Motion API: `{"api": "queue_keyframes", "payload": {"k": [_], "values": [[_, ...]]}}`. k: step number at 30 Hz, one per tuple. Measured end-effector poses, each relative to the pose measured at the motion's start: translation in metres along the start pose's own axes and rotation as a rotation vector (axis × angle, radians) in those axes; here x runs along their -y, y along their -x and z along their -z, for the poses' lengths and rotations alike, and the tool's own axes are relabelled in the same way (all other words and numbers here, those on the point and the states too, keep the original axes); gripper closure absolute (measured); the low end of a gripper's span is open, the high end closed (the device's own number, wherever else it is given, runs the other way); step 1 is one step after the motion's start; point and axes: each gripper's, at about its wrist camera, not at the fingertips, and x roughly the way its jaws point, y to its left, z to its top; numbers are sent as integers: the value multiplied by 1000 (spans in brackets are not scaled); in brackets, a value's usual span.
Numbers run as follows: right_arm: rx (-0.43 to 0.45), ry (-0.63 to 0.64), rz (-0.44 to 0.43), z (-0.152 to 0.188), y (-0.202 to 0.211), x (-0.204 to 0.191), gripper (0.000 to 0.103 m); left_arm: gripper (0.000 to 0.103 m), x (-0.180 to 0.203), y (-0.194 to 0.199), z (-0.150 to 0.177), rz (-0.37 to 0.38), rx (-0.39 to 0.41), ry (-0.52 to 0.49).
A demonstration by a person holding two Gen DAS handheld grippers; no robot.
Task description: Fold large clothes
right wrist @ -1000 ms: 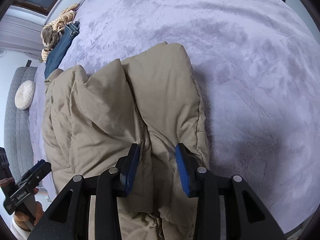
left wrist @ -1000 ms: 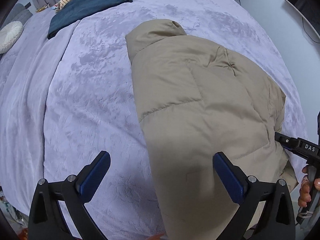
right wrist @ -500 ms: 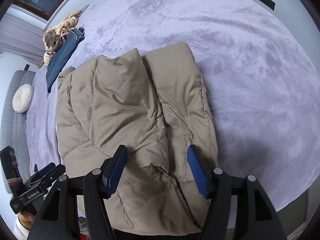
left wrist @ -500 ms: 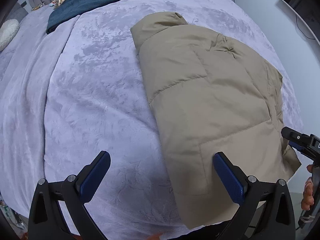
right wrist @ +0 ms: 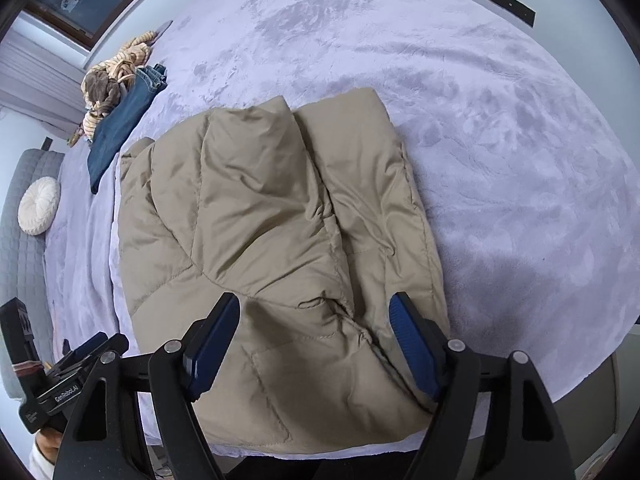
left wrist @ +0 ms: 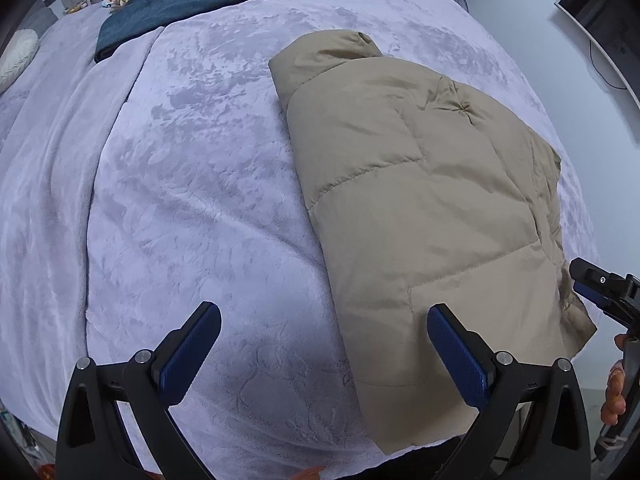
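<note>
A tan puffer jacket point(left wrist: 424, 200) lies folded lengthwise on the lilac bed cover point(left wrist: 192, 184), its hem at the near edge of the bed. In the right wrist view the jacket point(right wrist: 272, 232) shows two folded panels that meet along a seam. My left gripper point(left wrist: 320, 344) hangs open above the bed by the jacket's left edge, holding nothing. My right gripper point(right wrist: 314, 336) hovers over the jacket's hem; its jaws are opening and the pads stand clear of the cloth. Each gripper shows at the edge of the other's view.
Folded blue jeans point(left wrist: 176, 4) and a brown striped bundle point(right wrist: 108, 80) lie at the far side of the bed. A round white cushion point(right wrist: 38, 206) rests on a grey sofa point(right wrist: 20, 256). A monitor point(left wrist: 600, 4) stands past the bed on the right.
My right gripper let go of the jacket fold, opened wide and rose away from it. The jacket settled flatter. My left gripper drifted a little away from the jacket, staying open.
</note>
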Motion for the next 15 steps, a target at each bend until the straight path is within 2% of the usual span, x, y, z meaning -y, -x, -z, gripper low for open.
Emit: {"api": "queue_keyframes", "payload": {"k": [4, 10, 15], "values": [[-33, 32, -9, -21, -3, 8, 23, 0, 4, -2, -12, -13, -5, 28], [-85, 71, -37, -53, -13, 23, 23, 0, 5, -7, -27, 41, -3, 120], [-120, 60, -59, -71, -24, 43, 23, 0, -2, -28, -35, 78, -21, 190]]}}
